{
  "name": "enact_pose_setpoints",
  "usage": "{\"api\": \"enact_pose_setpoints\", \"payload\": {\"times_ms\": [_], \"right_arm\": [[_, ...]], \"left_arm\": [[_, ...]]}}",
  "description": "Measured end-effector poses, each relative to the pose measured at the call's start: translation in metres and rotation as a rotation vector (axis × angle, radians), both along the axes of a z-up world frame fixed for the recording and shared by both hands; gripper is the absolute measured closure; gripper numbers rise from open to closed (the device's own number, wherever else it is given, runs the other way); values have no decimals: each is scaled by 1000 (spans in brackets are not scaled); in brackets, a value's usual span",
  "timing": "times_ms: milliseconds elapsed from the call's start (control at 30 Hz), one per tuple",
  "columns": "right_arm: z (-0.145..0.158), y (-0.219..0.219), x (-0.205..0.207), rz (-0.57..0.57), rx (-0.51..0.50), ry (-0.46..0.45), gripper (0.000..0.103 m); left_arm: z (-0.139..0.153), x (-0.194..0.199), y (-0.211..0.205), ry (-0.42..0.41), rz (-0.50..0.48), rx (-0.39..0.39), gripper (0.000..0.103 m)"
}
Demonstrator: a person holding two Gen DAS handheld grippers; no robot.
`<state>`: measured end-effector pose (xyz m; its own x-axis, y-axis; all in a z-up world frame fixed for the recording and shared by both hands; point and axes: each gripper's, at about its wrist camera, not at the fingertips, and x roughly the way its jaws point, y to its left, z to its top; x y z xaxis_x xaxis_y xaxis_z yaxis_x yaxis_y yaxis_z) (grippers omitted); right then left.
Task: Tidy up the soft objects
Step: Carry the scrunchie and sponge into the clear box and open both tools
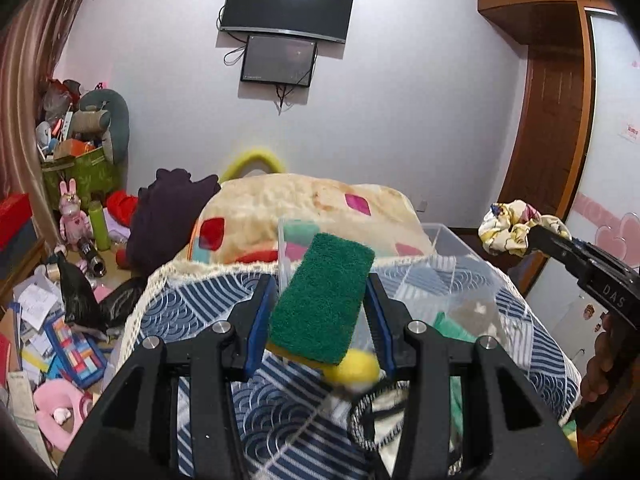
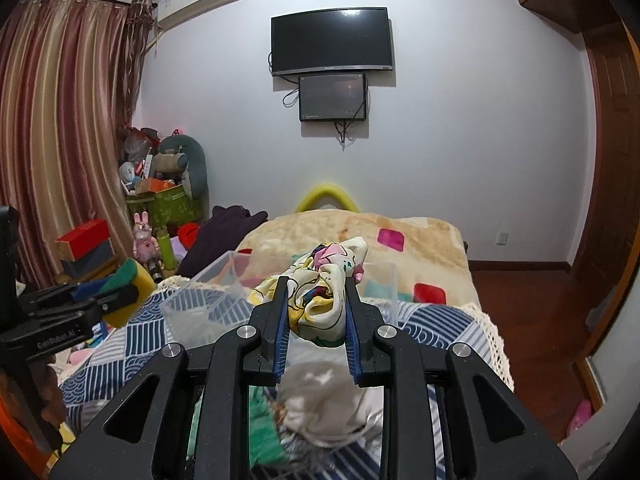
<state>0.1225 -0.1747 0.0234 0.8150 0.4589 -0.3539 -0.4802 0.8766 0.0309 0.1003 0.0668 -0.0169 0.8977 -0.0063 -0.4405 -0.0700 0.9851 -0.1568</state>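
Note:
My left gripper (image 1: 320, 280) is shut on a green-and-yellow scouring sponge (image 1: 322, 300), held above the blue patterned cloth (image 1: 192, 308). It also shows at the left of the right wrist view (image 2: 128, 284). My right gripper (image 2: 316, 286) is shut on a yellow printed scrunchie (image 2: 324, 284), held above a clear plastic box (image 2: 200, 304). The scrunchie also shows at the right of the left wrist view (image 1: 512, 228). The clear box (image 1: 448, 240) sits on the cloth just beyond the sponge. A yellow soft ball (image 1: 358, 366) lies below the sponge.
A beige blanket with coloured squares (image 2: 400, 232) covers the bed behind the box. More soft items (image 2: 328, 400) lie on the cloth under my right gripper. The floor at the left is cluttered with toys and papers (image 1: 60, 320). A wooden door (image 1: 556, 120) is at the right.

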Motion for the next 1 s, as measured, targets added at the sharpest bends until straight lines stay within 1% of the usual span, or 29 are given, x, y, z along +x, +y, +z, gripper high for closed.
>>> {"api": "enact_pose_setpoints", "payload": {"times_ms": [133, 267, 433, 633, 800, 900, 1000], "right_arm": [[-1, 4, 14, 1, 2, 13, 82], [-5, 9, 29, 4, -6, 39, 82], [-12, 14, 47, 18, -27, 94, 82], [-26, 22, 64, 33, -94, 179, 82], [-40, 31, 75, 52, -169, 235, 82], [-45, 35, 79, 69, -198, 259, 82], [-47, 38, 81, 72, -232, 261, 82]], "left_arm": [[6, 19, 2, 7, -3, 8, 59], [6, 40, 2, 39, -14, 13, 59], [-1, 65, 1, 93, -34, 8, 59], [-16, 94, -2, 185, -61, 17, 58], [-31, 118, -6, 280, -130, -1, 59], [-38, 126, -8, 304, -133, 10, 58], [-43, 131, -11, 316, -133, 18, 58]]}}
